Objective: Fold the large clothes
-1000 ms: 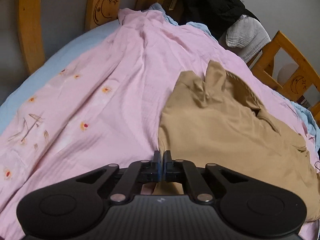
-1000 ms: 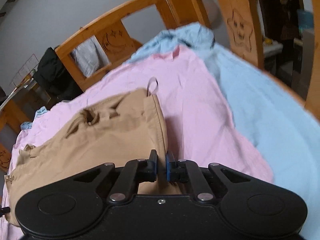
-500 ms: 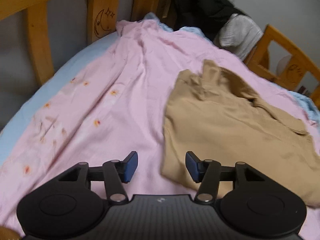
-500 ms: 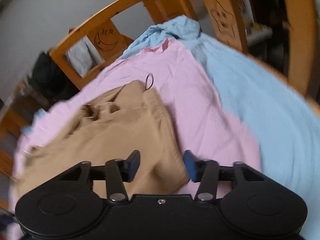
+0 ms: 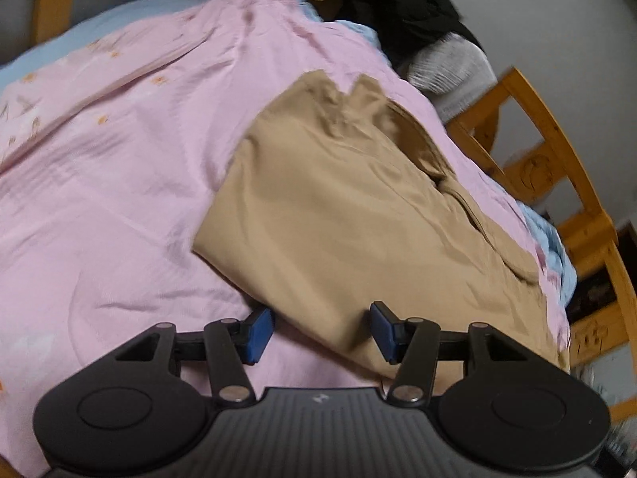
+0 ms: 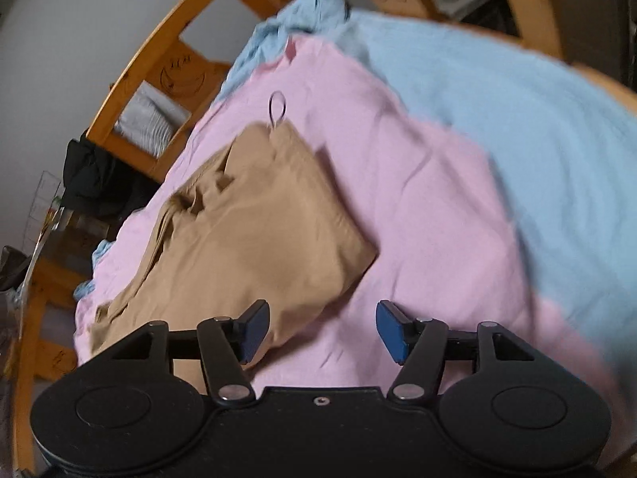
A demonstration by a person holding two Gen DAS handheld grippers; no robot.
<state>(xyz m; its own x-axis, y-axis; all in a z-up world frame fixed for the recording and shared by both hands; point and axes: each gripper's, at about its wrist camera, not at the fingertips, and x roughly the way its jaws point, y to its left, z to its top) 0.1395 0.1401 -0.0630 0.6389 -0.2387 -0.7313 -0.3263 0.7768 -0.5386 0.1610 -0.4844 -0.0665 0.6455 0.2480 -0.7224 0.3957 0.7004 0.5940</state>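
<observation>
A tan garment (image 5: pixel 358 207) lies folded on the pink sheet (image 5: pixel 119 159). My left gripper (image 5: pixel 321 332) is open just above the garment's near edge, and a strip of tan cloth lies loose between its blue pads without being pinched. In the right wrist view the same tan garment (image 6: pixel 247 247) spreads to the left, with a thin loop (image 6: pixel 277 107) at its far corner. My right gripper (image 6: pixel 322 330) hovers at the garment's near right corner with its jaws opening. The pads touch nothing; pink sheet (image 6: pixel 418 199) shows between them and the tan edge lies by the left finger.
A light blue sheet (image 6: pixel 517 119) covers the bed to the right of the pink one. The wooden bed frame (image 5: pixel 557 151) rings the mattress. Black clothes (image 5: pixel 398 4) and a grey-white cloth (image 5: pixel 450 67) hang over the far rail.
Both grippers were shut on the tan garment's near edge a second ago; both have opened and let it drop flat. Each hand has rolled and shifted, so the garment now sits skewed in view.
</observation>
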